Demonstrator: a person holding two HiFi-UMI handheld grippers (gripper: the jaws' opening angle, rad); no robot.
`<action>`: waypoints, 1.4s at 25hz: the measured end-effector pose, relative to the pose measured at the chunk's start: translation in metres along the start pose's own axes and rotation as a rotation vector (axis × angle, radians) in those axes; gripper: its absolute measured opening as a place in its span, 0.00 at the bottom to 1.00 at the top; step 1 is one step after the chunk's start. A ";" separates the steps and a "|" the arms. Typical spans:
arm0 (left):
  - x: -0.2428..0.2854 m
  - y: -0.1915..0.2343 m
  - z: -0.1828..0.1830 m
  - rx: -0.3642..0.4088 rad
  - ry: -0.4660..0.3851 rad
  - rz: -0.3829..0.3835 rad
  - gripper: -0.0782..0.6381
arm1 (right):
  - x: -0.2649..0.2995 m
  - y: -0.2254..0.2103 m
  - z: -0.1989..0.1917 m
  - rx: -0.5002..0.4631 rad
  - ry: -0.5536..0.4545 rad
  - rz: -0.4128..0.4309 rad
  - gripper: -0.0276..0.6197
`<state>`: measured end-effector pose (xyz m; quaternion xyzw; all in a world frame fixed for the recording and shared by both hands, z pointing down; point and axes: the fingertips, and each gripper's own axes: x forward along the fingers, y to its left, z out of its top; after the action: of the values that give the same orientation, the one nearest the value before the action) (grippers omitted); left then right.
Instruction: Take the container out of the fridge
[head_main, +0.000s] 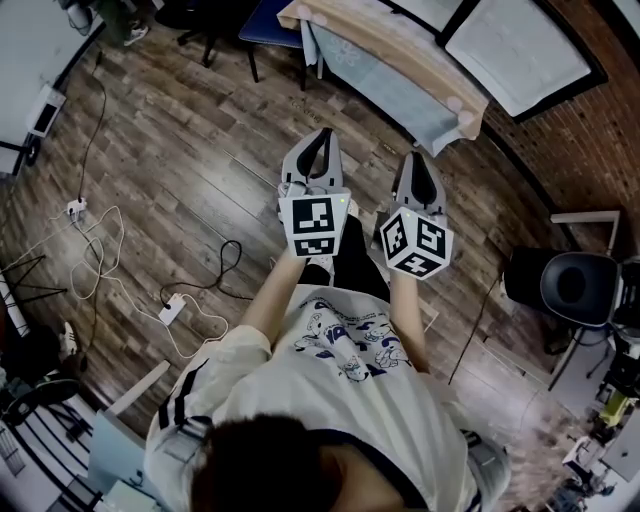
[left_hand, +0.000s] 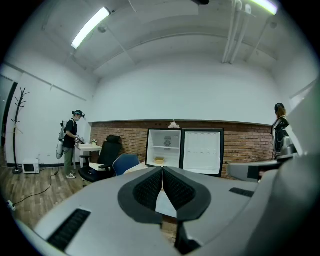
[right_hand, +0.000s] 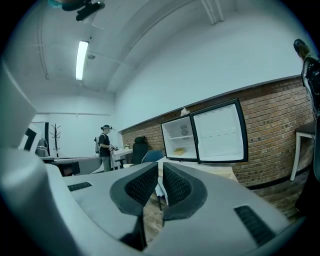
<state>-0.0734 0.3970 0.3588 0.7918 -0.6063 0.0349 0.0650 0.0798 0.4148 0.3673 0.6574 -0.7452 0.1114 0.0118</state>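
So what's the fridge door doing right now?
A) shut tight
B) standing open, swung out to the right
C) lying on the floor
B: the left gripper view shows the fridge with its white inside bare to the room, its door swung out to the right, and a small yellowish container on a lower shelf.

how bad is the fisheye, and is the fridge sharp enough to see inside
Left gripper view: heavy fisheye with black corners, ceiling tubes blown out, yet the open fridge stays legible, with a yellowish container low inside. Right gripper view: same bending, scene tilted. Head view: dimmer, floorboards curving at the edges.
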 end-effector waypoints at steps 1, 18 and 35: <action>0.006 0.001 -0.001 -0.001 0.003 0.001 0.14 | 0.006 -0.002 0.000 0.002 0.003 0.001 0.12; 0.178 0.001 0.025 0.002 0.011 0.033 0.14 | 0.174 -0.055 0.039 0.018 0.015 0.066 0.12; 0.333 0.006 0.043 -0.017 0.030 0.103 0.14 | 0.334 -0.106 0.069 0.020 0.041 0.140 0.12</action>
<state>0.0071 0.0710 0.3608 0.7585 -0.6454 0.0449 0.0787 0.1473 0.0640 0.3706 0.6013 -0.7878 0.1328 0.0126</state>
